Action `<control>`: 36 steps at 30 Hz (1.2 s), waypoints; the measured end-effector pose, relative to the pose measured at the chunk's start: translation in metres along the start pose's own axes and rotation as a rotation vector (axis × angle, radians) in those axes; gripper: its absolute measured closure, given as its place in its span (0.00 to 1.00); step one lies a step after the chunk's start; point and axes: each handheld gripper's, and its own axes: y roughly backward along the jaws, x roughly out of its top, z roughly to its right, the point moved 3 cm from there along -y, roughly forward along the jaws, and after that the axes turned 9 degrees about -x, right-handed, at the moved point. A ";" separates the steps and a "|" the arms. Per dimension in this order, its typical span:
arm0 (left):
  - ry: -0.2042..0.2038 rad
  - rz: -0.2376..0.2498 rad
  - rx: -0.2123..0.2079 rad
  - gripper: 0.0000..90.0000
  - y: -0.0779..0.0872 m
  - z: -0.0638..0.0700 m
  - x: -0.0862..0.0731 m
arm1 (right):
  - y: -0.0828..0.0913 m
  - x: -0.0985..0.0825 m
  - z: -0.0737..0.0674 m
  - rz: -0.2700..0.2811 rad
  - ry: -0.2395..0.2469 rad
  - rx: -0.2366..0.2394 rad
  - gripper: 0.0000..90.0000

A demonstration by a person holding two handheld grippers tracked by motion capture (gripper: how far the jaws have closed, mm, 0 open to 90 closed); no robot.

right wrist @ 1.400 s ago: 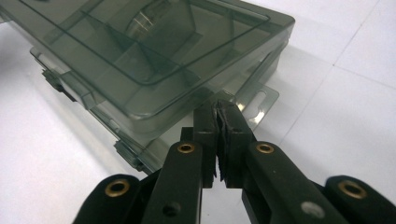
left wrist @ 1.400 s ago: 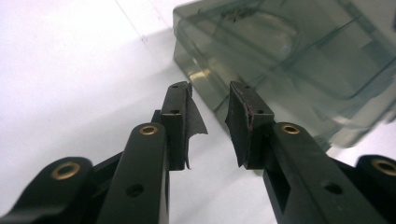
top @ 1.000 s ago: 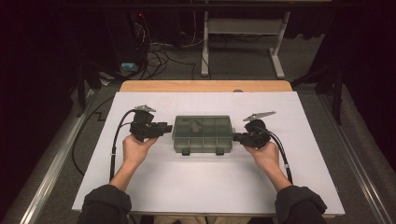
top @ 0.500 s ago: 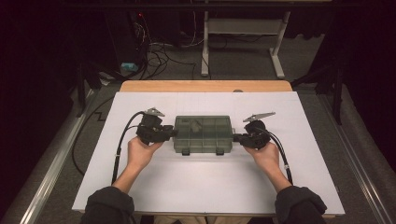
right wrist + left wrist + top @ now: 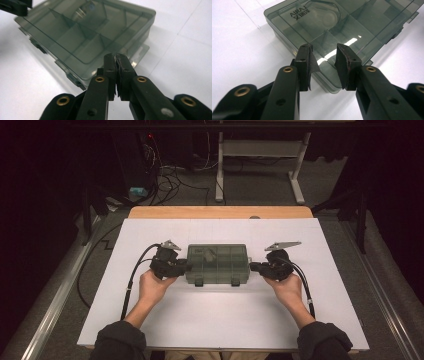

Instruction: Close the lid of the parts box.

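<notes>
Box [image 5: 218, 263] lies between left gripper [image 5: 186, 266] and right gripper [image 5: 253, 266].

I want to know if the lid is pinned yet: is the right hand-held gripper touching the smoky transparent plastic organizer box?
Cannot tell. In the right gripper view the right hand-held gripper, jaws shut, sits at the smoky transparent plastic organizer box's end edge, but neither contact nor a gap shows plainly.

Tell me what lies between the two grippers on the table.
In the high view, the smoky clear compartment box lies between the left gripper and the right gripper, lid closed, on the white table. Nothing else lies between them.
</notes>
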 end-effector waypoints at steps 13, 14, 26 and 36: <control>-0.002 -0.011 0.009 0.72 -0.004 0.001 -0.005 | 0.002 -0.001 -0.009 0.035 0.020 0.017 0.98; -0.002 -0.011 0.009 0.72 -0.004 0.001 -0.005 | 0.001 -0.002 -0.010 0.033 0.023 0.022 0.98; -0.016 -0.019 0.032 0.74 -0.004 0.005 -0.005 | -0.005 -0.002 -0.021 0.021 0.094 -0.006 1.00; -0.038 -0.047 0.057 0.75 -0.006 0.008 -0.006 | -0.010 -0.004 -0.022 0.011 0.102 -0.017 1.00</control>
